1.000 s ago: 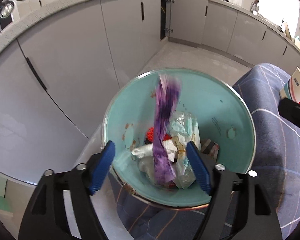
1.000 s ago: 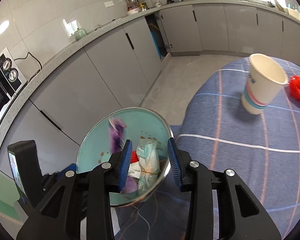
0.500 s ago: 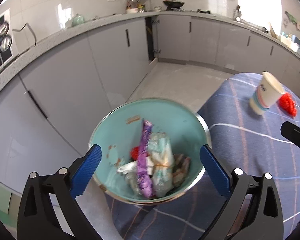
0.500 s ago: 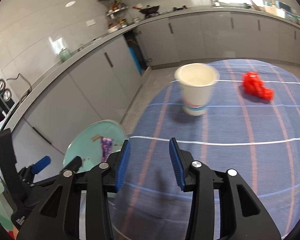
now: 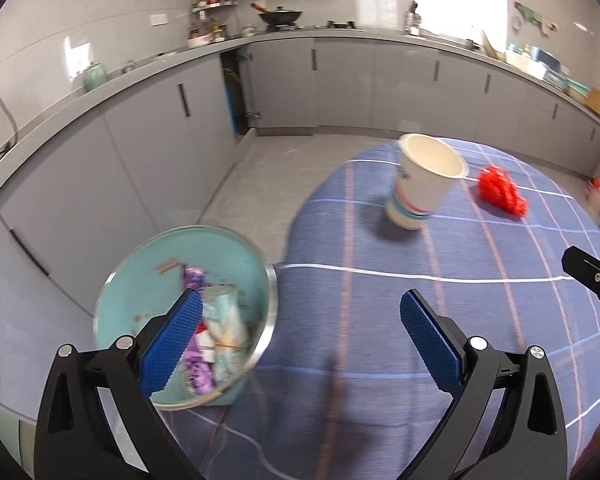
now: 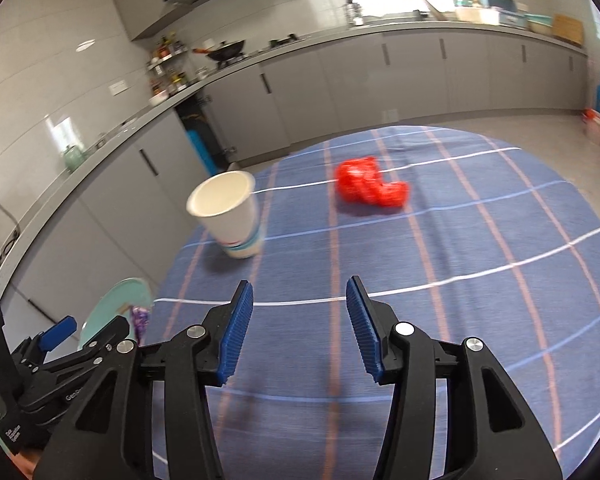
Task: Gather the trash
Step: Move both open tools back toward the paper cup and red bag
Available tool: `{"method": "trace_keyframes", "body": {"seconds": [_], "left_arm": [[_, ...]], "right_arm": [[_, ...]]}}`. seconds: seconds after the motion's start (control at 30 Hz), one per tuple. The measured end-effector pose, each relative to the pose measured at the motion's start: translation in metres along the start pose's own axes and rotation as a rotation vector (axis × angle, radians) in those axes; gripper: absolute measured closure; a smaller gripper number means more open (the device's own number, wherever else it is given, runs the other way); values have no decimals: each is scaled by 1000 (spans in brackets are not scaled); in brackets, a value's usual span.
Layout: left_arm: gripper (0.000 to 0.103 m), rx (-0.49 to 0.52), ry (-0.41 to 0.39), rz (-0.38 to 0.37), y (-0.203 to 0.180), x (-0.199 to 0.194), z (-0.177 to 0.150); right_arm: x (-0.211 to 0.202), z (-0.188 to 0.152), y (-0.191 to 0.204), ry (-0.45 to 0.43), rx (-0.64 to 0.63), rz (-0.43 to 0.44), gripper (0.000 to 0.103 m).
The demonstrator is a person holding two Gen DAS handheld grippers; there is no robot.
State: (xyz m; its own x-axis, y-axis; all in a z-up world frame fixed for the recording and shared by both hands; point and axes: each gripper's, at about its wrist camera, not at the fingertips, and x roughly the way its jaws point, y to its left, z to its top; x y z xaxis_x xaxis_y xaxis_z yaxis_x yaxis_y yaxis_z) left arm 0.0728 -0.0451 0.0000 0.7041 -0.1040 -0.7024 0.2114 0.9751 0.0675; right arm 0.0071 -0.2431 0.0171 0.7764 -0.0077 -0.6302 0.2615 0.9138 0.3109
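While both sets of fingers stand spread and hold nothing, the left gripper (image 5: 300, 328) hovers over the near edge of the blue checked table (image 5: 500, 264), its fingers wide; the right gripper (image 6: 300, 320) is moderately parted. Teal bin (image 5: 140, 280): beside and behind the left finger, off the table edge, holding a purple wrapper (image 5: 194, 278) and pale packets (image 5: 226, 320). Paper cup (image 6: 230, 214): upright, ahead and left of the right fingers. Red crumpled item (image 6: 370, 188): ahead, beyond the fingers, blurred, possibly a plastic bag.
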Motion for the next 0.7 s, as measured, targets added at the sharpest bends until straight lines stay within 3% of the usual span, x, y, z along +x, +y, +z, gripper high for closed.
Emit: {"method": "trace_keyframes", "body": {"seconds": [0.4, 0.7], "left_arm": [[6, 66, 15, -54, -51, 19, 3], [6, 91, -17, -69, -72, 50, 29]], "right_arm": [[12, 16, -53, 3, 30, -75, 54], [61, 54, -57, 48, -54, -69, 54]]}}
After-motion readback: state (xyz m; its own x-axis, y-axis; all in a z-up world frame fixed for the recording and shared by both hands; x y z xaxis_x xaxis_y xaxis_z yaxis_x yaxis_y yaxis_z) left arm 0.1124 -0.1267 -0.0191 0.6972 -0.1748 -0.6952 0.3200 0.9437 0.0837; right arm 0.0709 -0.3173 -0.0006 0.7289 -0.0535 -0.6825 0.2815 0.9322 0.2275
